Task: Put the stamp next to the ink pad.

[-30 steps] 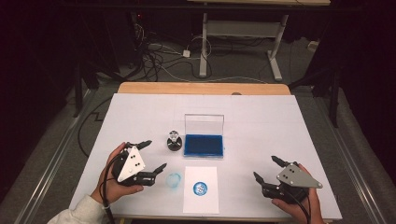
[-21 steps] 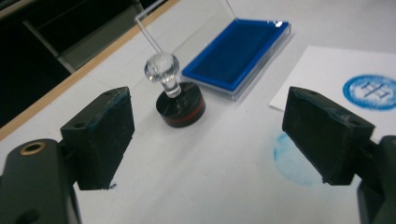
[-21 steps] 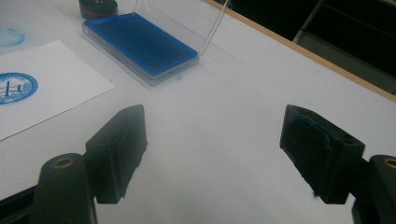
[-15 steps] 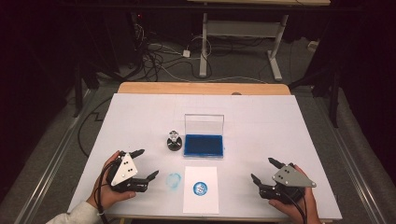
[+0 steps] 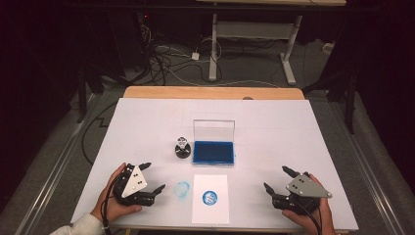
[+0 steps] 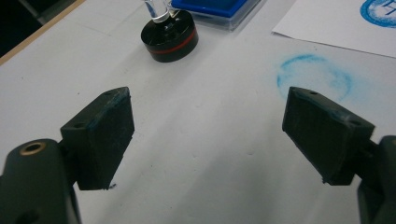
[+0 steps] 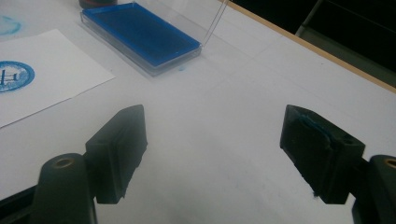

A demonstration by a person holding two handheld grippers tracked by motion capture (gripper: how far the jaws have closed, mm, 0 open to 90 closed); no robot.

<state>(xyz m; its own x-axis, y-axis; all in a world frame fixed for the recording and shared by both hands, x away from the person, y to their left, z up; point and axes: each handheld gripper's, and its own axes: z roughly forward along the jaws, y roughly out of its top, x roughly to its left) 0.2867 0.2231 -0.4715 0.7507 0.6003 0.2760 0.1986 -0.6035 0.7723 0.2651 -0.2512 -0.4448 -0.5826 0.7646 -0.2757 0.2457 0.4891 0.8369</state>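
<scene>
- Step in hand, as judged: stamping looks done. The paper [image 5: 210, 198], lower centre of the high view, bears a round blue print [image 5: 210, 197]. Both tools rest idle.
- Left gripper [image 5: 150, 178]: lower left, jaws wide, nothing between them.
- Right gripper [image 5: 276, 179]: lower right, jaws wide and empty.
- Stamp [image 5: 182, 148]: centre frame, upright, just left of the ink pad [image 5: 213, 152] and apart from both grippers. Black round base with red band, clear knob on top.
- Ink pad: shallow clear plastic case, flat blue felt, lid raised behind.
- Bench [image 5: 293, 132]: matte white sheet, with a faint blue ring smudge [image 5: 182, 189] left of the paper.
- Next move, if any: the left gripper would reach up-frame and close on the stamp's knob.
</scene>
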